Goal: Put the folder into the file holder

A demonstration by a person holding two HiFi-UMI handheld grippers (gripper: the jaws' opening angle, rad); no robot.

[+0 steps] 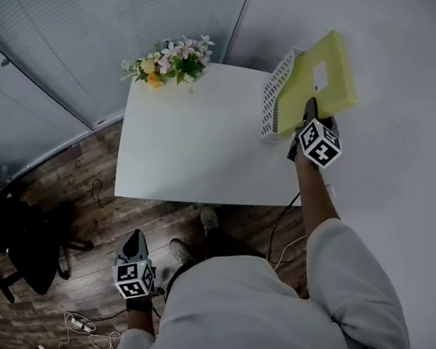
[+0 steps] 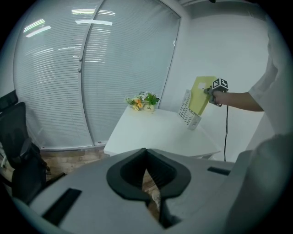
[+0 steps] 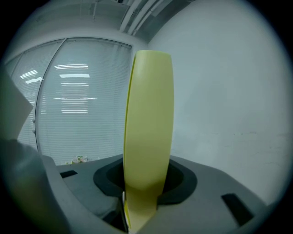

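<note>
A thick yellow folder is held over the white perforated file holder at the table's far right corner. My right gripper is shut on the folder's near edge. In the right gripper view the folder stands upright between the jaws and fills the middle. The left gripper view shows the folder and file holder far off, with the right gripper's marker cube above them. My left gripper hangs low at my left side, off the table, its jaws together with nothing between them.
A white table stands against a white wall. A small bouquet of flowers sits at its far left corner. A black office chair stands on the wooden floor at the left. Cables lie on the floor.
</note>
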